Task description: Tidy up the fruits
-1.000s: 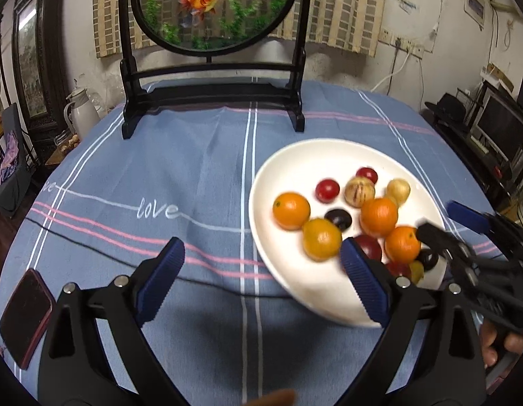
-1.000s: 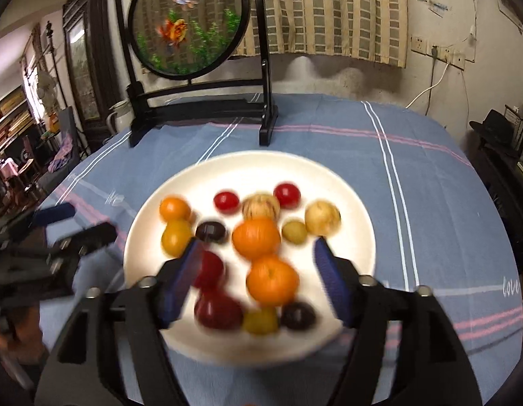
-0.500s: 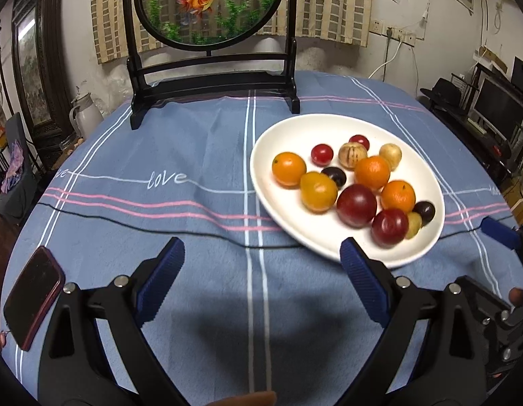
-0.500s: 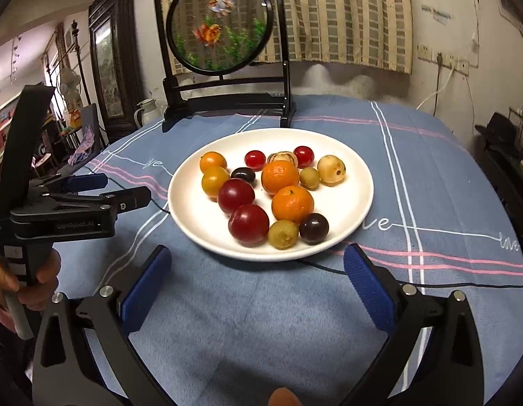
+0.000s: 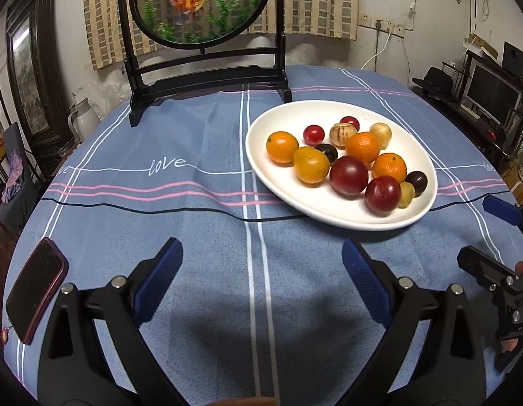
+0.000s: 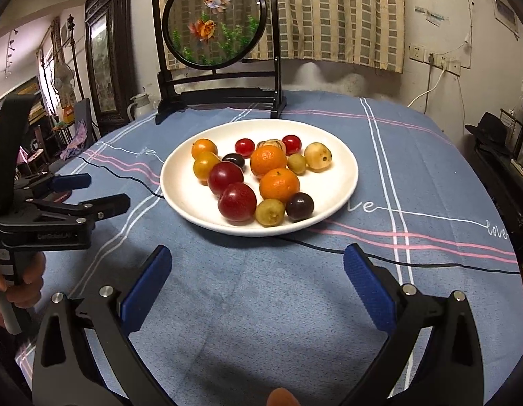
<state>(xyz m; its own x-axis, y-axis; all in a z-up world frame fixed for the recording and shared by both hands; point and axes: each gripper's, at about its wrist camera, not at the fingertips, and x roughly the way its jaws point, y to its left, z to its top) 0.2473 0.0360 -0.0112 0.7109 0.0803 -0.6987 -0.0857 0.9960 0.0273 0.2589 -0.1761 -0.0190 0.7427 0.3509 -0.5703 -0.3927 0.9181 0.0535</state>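
Both the left hand-held gripper (image 5: pixel 261 277) and right hand-held gripper (image 6: pixel 258 277) hang released short of the white plate (image 6: pixel 342 182), where, judging by the crowding, reaching for the red plum (image 6: pixel 236 202) at 6 o'clock could nudge round neighbours rolling onto the table (image 6: pixel 261 304).

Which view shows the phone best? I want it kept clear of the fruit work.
The left wrist view: the phone lies whole on the cloth at lower left. The right wrist view does not show it.

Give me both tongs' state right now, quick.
Left tongs: open, holding nothing, above the tablecloth short of the white plate.
Right tongs: open, holding nothing.
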